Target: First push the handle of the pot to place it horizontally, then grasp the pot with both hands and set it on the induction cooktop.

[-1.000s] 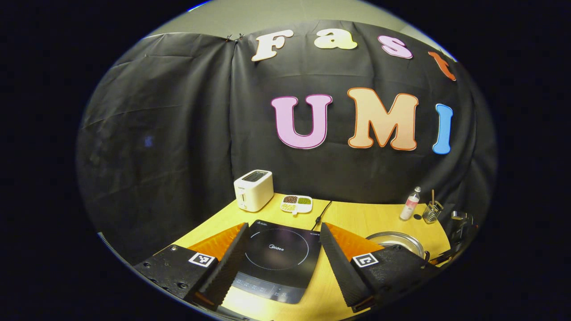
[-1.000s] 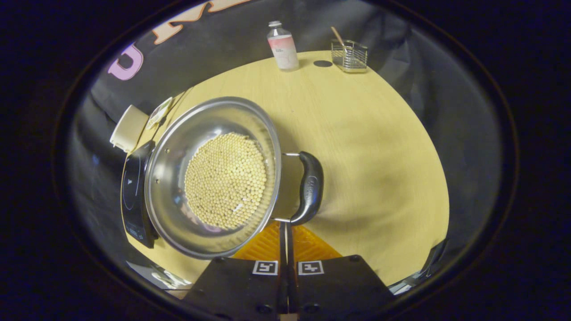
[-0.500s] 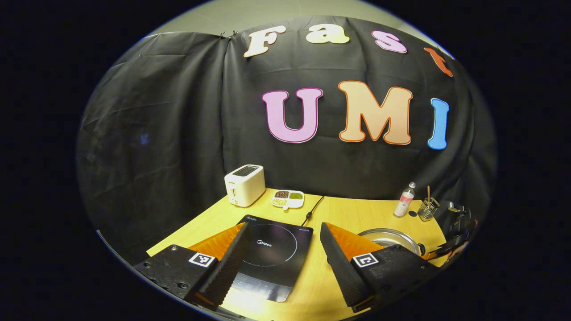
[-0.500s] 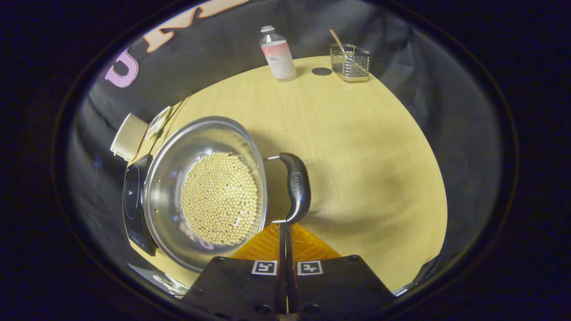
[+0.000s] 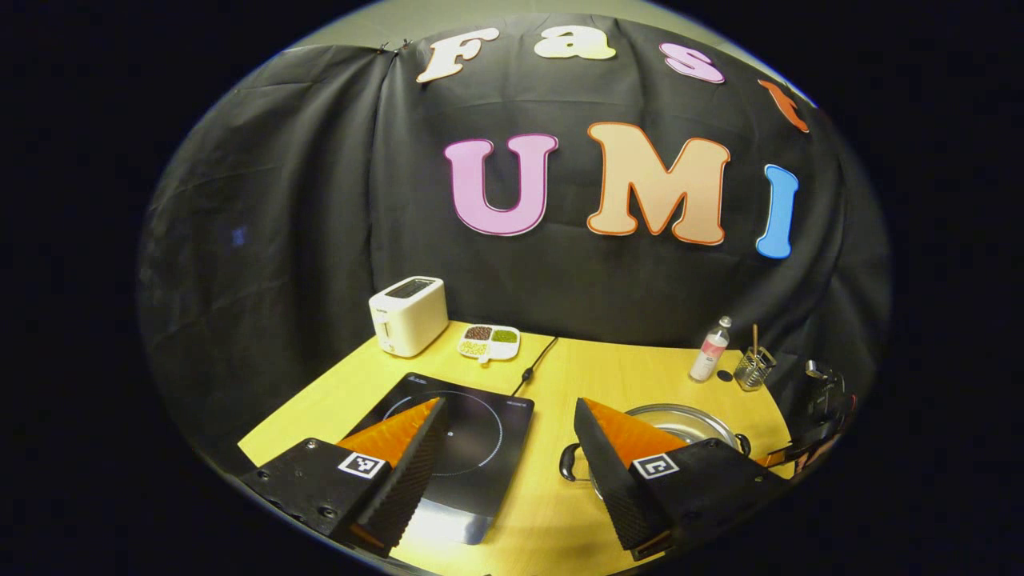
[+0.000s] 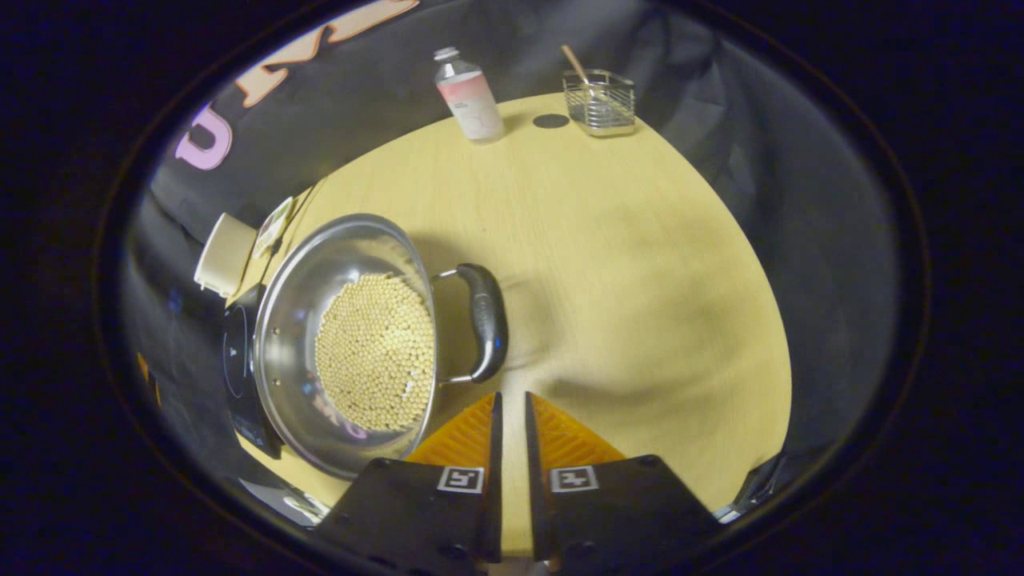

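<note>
inside pot (image 6: 282, 336), pale round beans (image 6: 374, 349)

A light wooden table (image 6: 640, 264) carries everything. On it sit a steel pot (image 6: 320, 264) of pale beans, just beside a black induction cooktop (image 5: 480, 448). Toward the back stand a white toaster (image 5: 407, 314), a divided dish (image 5: 488, 342), a bottle (image 6: 468, 96) and a wire basket (image 6: 600, 102).

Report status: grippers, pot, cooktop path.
Left gripper open, above table between cooktop and pot. Right gripper slightly parted, just short of pot handle, holding nothing. Pot of beans on table beside cooktop. Nothing between them.
</note>
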Tool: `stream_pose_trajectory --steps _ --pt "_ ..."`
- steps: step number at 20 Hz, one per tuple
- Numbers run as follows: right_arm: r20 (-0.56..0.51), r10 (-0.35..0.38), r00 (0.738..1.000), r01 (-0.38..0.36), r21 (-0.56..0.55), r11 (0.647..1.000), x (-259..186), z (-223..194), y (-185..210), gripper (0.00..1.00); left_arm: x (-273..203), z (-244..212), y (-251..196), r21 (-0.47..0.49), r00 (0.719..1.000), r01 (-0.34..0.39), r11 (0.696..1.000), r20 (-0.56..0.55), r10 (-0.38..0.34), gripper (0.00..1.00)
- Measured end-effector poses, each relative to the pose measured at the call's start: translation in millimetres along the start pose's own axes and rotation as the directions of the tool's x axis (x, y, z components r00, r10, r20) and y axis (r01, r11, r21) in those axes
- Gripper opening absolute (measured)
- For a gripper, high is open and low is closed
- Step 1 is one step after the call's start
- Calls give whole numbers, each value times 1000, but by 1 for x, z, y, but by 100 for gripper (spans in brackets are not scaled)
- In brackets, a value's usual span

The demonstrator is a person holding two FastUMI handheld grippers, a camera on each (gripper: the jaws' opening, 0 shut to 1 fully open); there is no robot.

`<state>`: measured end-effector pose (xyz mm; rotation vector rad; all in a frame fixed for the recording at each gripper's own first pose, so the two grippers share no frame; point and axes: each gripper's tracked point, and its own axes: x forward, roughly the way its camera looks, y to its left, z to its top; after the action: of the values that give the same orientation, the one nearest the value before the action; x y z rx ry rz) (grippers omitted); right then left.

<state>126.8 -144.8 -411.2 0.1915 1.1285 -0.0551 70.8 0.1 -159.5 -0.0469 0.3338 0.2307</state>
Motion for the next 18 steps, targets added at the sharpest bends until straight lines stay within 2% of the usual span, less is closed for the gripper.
stream_pose_trajectory --steps 1,2,3,4,5,8,10,11,12,15,16,17,18 --pt "-1 9 1000 -8 26 1000 -4 4 -5 12 4 -4 -2 0 1000 8 1000 -15 -8 97" --pt "-4 18 1000 -18 59 998 -8 4 -8 25 7 -8 -4 -3 999 11 1000 -30 -11 97" --pt "4 32 999 -33 92 995 -10 8 -10 33 10 -10 -6 -11 999 18 1000 -37 -18 97" --pt "12 50 999 -51 123 991 -14 13 -11 48 12 -10 -9 -19 999 30 999 -42 -31 94" --pt "19 65 998 -67 145 987 -18 16 -12 59 13 -12 -14 -25 998 43 999 -47 -44 96" --pt "51 95 994 -103 178 979 -28 31 -12 92 22 -22 -22 -28 993 79 997 -91 -81 96" --pt "72 125 989 -137 177 975 -34 42 -6 92 30 -35 -28 -38 982 112 993 -151 -116 96" --pt "80 139 987 -150 166 975 -37 47 -3 100 35 -46 -31 -43 972 121 992 -197 -127 96" --pt "80 149 986 -160 150 976 -36 50 4 92 41 -59 -31 -41 959 128 991 -251 -134 96" --pt "72 171 983 -179 119 977 -29 62 17 92 54 -81 -42 -59 915 166 984 -362 -176 97" --pt "65 179 982 -186 117 976 -22 63 24 100 58 -89 -45 -62 898 179 982 -397 -188 96" --pt "55 186 981 -191 116 975 -17 64 27 92 62 -97 -47 -63 878 186 980 -438 -195 96" --pt "45 194 980 -198 115 973 -13 63 27 92 67 -106 -49 -64 854 196 979 -479 -202 96"
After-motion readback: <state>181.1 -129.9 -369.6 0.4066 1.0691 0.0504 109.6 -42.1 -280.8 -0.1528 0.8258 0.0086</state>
